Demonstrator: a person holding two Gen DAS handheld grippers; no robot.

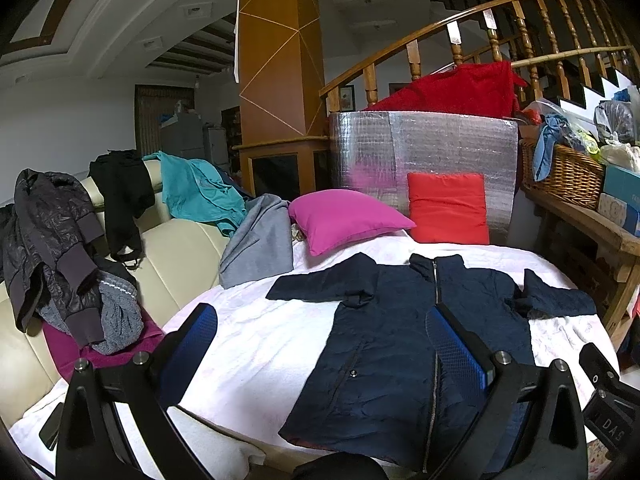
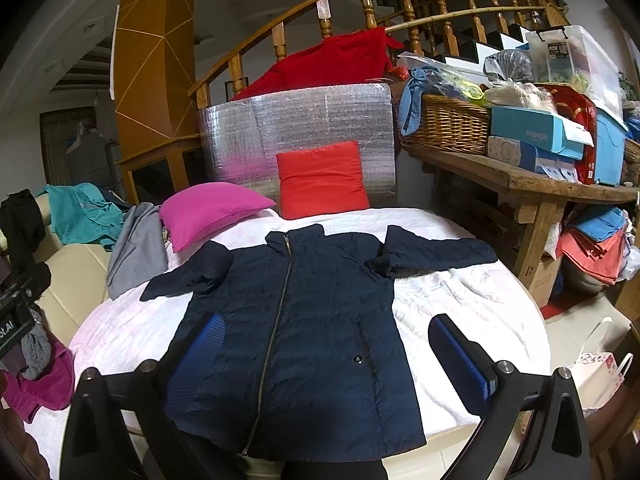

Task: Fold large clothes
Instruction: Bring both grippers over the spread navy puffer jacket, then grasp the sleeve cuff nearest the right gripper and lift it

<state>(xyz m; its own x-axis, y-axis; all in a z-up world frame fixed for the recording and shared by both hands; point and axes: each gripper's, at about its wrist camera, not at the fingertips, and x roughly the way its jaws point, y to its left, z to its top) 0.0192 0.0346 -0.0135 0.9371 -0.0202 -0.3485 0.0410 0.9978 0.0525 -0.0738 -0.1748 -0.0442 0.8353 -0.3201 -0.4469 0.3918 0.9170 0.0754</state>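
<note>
A dark navy zip-up jacket [image 1: 400, 332] lies flat, front up, on a white blanket [image 1: 248, 344], sleeves spread to both sides. It also shows in the right wrist view [image 2: 300, 328]. My left gripper [image 1: 320, 332] is open and empty, held above the jacket's left side near the hem. My right gripper [image 2: 326, 344] is open and empty, held above the jacket's lower half, its right finger [image 2: 460, 356] over the white blanket [image 2: 460, 300].
A magenta pillow [image 1: 344, 216] and a red pillow [image 1: 448, 208] lie at the far end before a silver foil panel [image 1: 440, 144]. A cream sofa [image 1: 176, 256] with several garments is at left. A wooden bench [image 2: 520, 176] with basket and boxes is at right.
</note>
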